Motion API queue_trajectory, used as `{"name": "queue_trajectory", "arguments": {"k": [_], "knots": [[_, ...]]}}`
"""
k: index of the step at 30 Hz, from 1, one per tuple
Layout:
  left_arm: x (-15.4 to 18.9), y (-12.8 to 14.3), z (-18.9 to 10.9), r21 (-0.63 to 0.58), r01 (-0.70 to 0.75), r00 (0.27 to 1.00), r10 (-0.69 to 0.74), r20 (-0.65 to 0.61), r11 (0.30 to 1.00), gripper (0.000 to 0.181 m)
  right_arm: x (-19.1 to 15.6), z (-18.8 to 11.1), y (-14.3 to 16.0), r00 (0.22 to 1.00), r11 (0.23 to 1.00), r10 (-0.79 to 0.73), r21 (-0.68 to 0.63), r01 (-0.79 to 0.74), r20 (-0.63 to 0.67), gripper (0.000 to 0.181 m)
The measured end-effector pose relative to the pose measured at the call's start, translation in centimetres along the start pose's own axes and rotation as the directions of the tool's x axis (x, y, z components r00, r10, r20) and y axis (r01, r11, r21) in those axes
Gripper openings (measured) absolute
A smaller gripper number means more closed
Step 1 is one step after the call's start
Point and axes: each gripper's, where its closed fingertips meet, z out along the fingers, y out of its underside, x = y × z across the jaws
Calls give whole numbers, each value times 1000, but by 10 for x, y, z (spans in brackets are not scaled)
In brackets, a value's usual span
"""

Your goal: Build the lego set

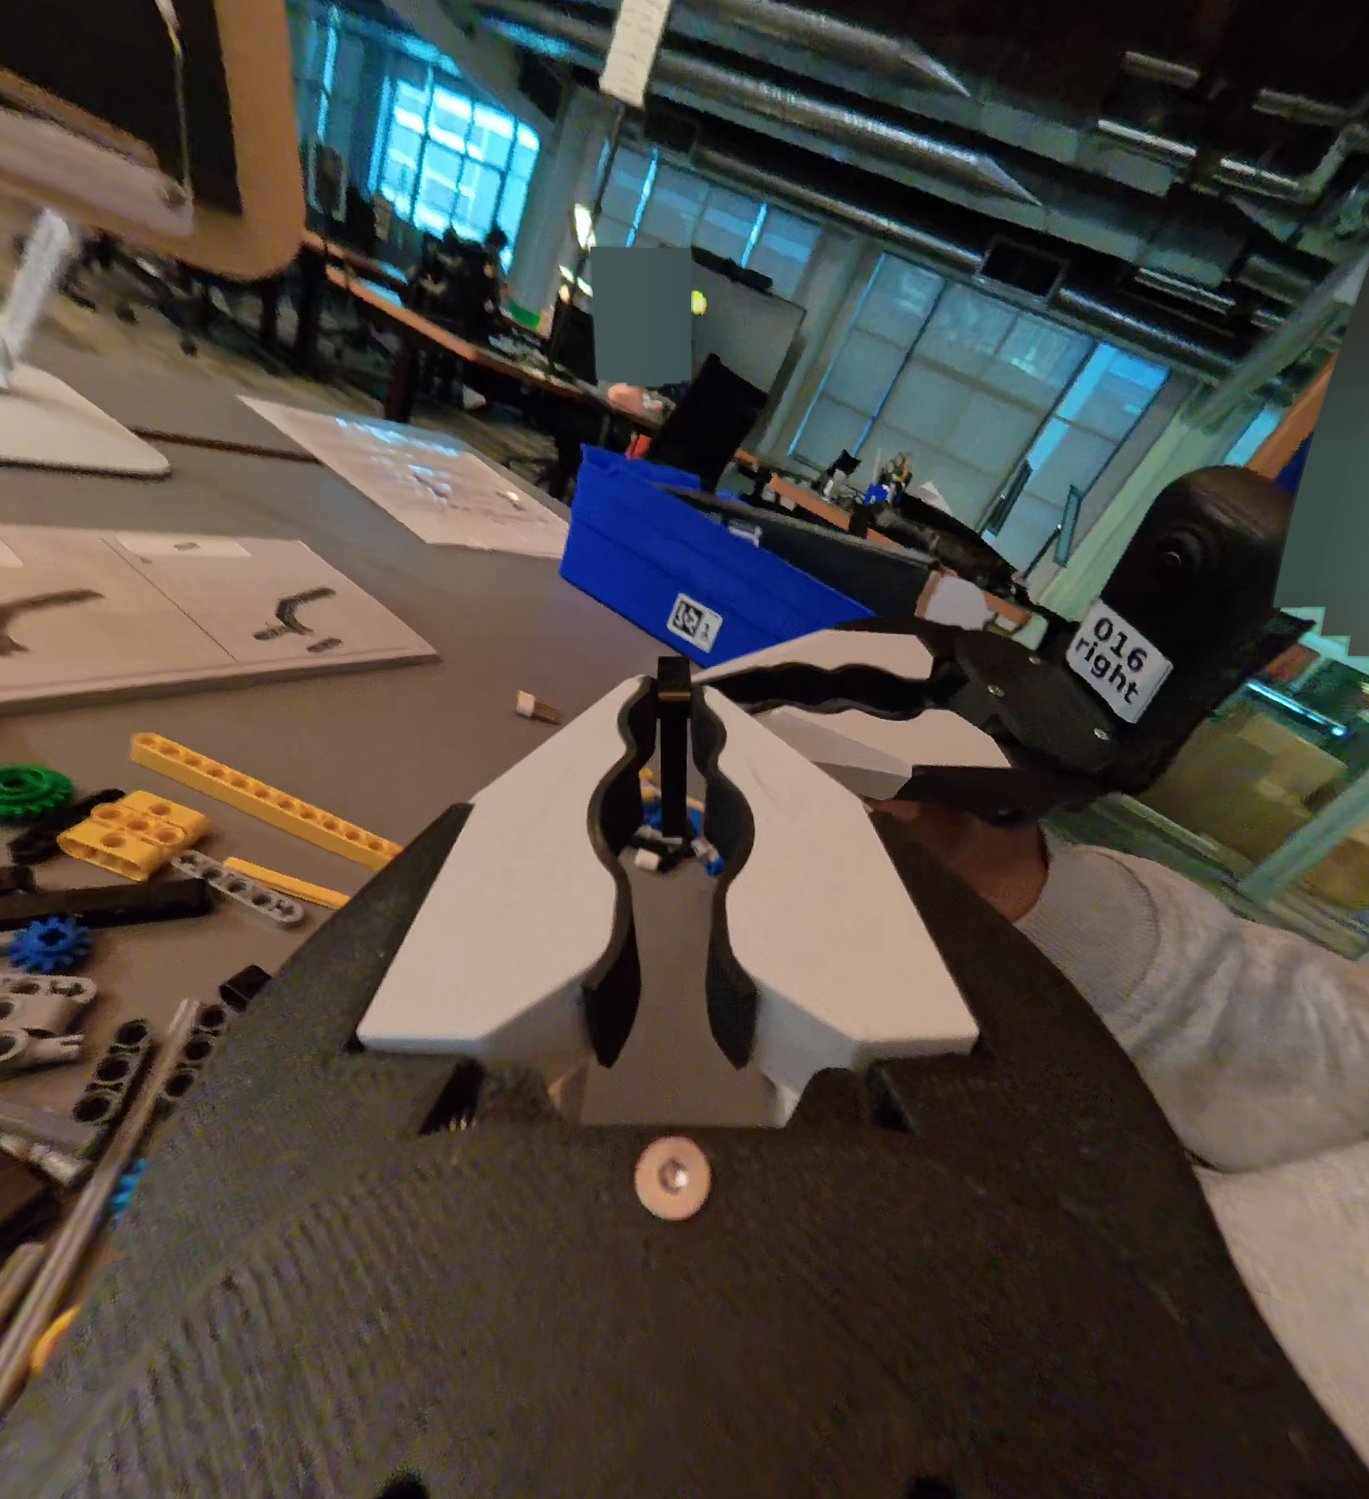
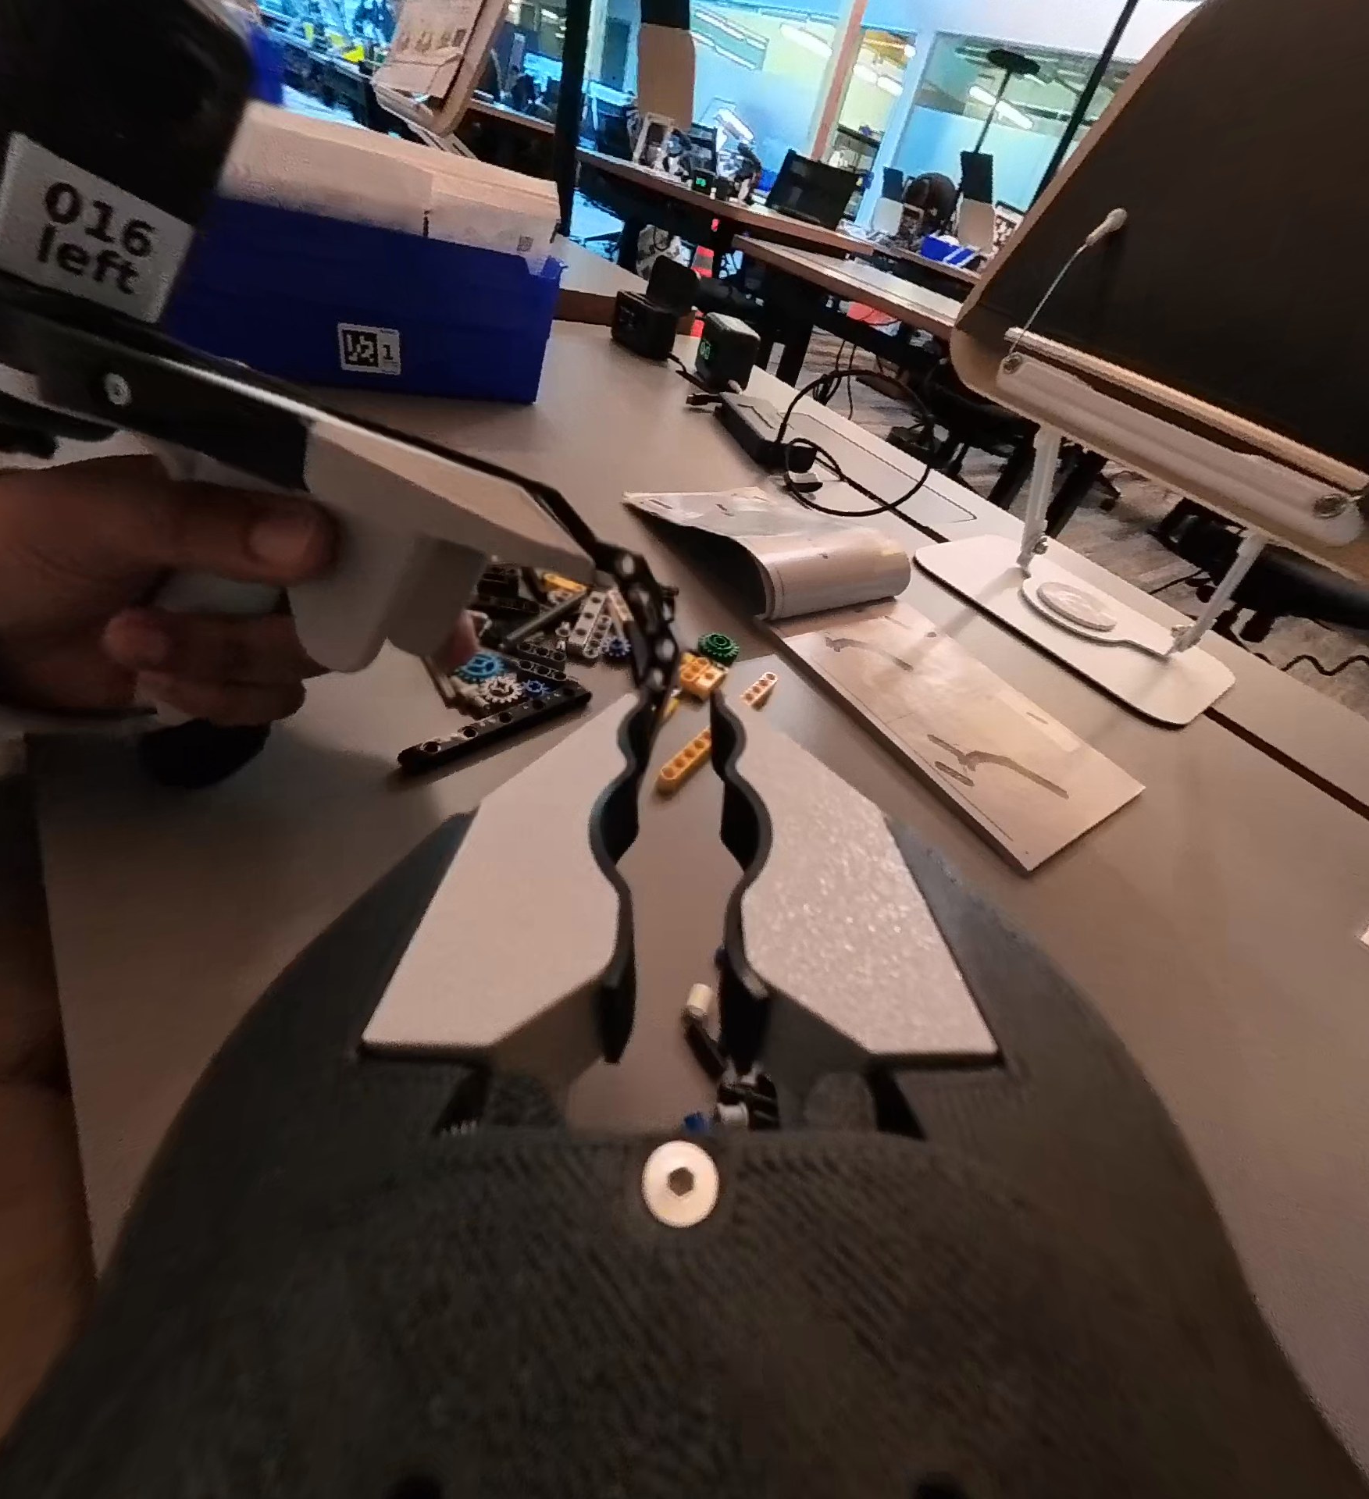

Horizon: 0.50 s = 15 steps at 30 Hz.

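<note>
Left gripper (image 1: 671, 689), held low over a grey table (image 1: 454, 673), is clamped on a slim black beam (image 1: 673, 754) with a row of holes; the beam hangs edge-on between its pale fingers. In the right wrist view the same beam (image 2: 650, 624) slants down from the left gripper's tip, lifted clear of the table. Right gripper (image 2: 677, 714) comes in from the side, its jaws parted a little and holding nothing, its tips just beside the beam's lower end; whether they touch it cannot be told.

Judging by this, the step in hand is adding to or re-gripping the beam in mid-air. The next move calls for lining the right tips squarely on the beam before closing.

Beyond the grippers lie loose parts: a long yellow beam (image 1: 259, 799), a green gear (image 1: 15, 793), a blue gear (image 1: 50, 942), and grey and black beams in a pile (image 2: 539, 641). Open instruction pages (image 1: 170, 608) lie farther out, with a blue bin (image 1: 689, 560) at the table's far side.
</note>
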Motion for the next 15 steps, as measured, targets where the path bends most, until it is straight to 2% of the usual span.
{"name": "queue_trajectory", "arguments": {"k": [1, 4, 5, 7, 11, 15], "knots": [[-2, -5, -2, 27, -16, 1000, 16, 13, 1000, 6, 1, -1, -1, 1000, 1000, 3, 4, -3, -6, 12], [-6, -15, -7, 80, -43, 999, 40, 32, 996, 6, 0, -3, -4, 999, 999, 44, 25, -45, 24, 8], [-8, -18, -9, 93, -40, 999, 37, 37, 995, 6, -3, -3, -5, 996, 997, 72, 28, -74, 53, 2], [-8, -20, -11, 107, -36, 999, 33, 28, 994, 6, -11, -1, -7, 979, 985, 164, 32, -169, 123, 1], [0, -25, -12, 137, -88, 996, 88, 9, 987, 7, -24, 0, -19, 878, 906, 396, 45, -422, 271, 11], [11, -26, -12, 164, -146, 988, 151, -18, 975, 7, -19, -1, -25, 760, 796, 559, 42, -603, 332, 25]]}}
